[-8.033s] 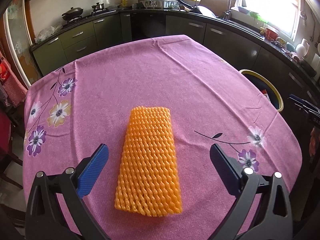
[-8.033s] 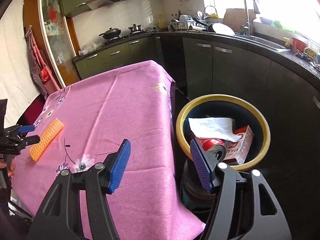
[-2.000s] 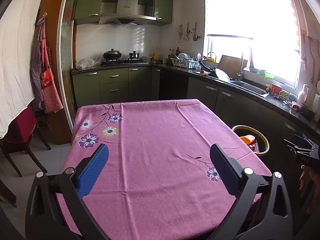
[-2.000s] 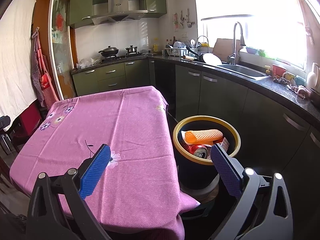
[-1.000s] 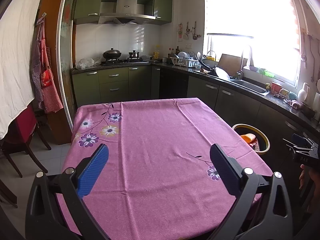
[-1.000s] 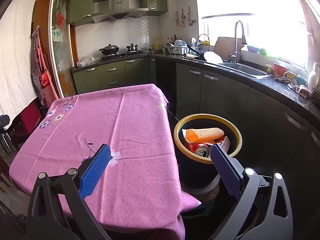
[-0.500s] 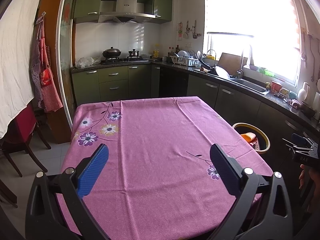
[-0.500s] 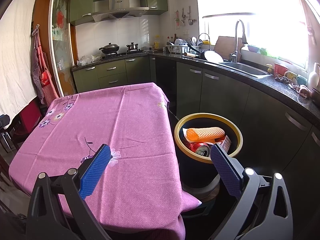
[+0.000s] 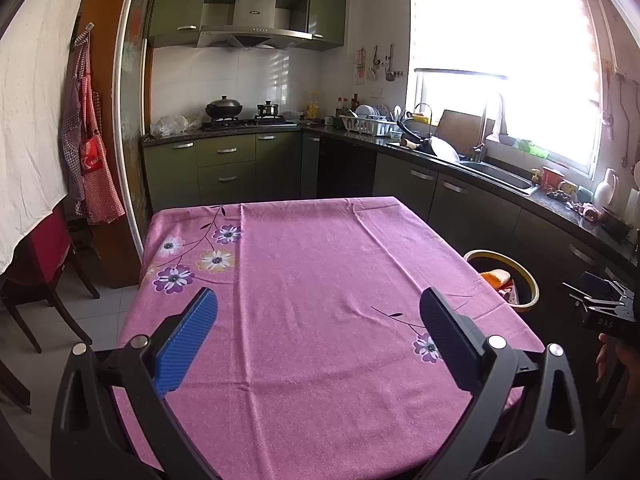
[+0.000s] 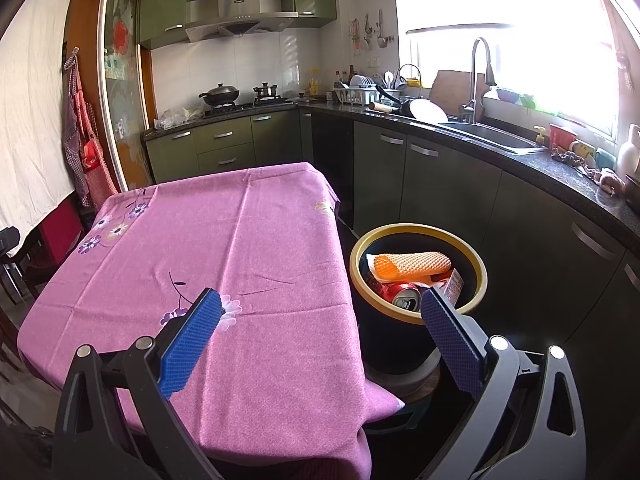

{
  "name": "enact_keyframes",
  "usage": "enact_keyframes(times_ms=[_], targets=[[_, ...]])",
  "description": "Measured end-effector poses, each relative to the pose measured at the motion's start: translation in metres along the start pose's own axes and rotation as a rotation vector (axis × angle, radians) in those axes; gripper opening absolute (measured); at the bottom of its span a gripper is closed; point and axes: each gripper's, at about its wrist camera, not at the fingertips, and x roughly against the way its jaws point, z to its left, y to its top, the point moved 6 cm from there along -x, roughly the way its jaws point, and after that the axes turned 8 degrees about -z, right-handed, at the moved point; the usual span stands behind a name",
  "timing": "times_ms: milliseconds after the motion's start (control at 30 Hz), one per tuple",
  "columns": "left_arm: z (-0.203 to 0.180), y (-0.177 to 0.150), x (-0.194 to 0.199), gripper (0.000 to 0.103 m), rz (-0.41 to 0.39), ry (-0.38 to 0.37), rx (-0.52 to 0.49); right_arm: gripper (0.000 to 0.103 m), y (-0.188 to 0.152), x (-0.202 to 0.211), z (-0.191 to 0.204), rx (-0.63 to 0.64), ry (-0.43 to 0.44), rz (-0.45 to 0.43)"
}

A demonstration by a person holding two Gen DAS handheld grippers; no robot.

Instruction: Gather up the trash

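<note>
Relocated since eight seconds ago: orange foam net (image 10: 412,265), then lying on the pink tablecloth (image 9: 320,280), is now resting on top of the load inside the yellow-rimmed bin (image 10: 478,258) beside the table.

Left gripper (image 9: 318,330): hovering over the cloth, jaws standing wide apart, carrying nothing.

Right gripper (image 10: 320,330): hanging near the table's corner, jaws likewise spread and empty.

Bin contents: net is lying across a white sheet, a red can (image 10: 404,294) and a carton (image 10: 454,282); what sits deeper is probably more of the same, though it is hidden.

Risk: net is riding high on the heap and is looking light and springy; a knock against the rim could be tipping it out onto the floor. A finger snagging the draped cloth edge could be dragging it.
</note>
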Motion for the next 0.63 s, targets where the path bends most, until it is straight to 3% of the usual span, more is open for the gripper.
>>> enact_keyframes(times_ms=[300, 467, 633], targets=[[0.004, -0.005, -0.006, 0.096, 0.022, 0.021, 0.002, 0.098, -0.002, -0.002, 0.001, 0.0, -0.001, 0.006], [0.011, -0.014, -0.024, 0.097, 0.124, 0.005, 0.032, 0.098, -0.003, -0.01, 0.003, 0.013, 0.004, 0.022], [0.022, -0.016, -0.053, 0.097, 0.16, 0.024, 0.005, 0.098, 0.005, -0.036, 0.009, 0.071, 0.014, 0.052]])
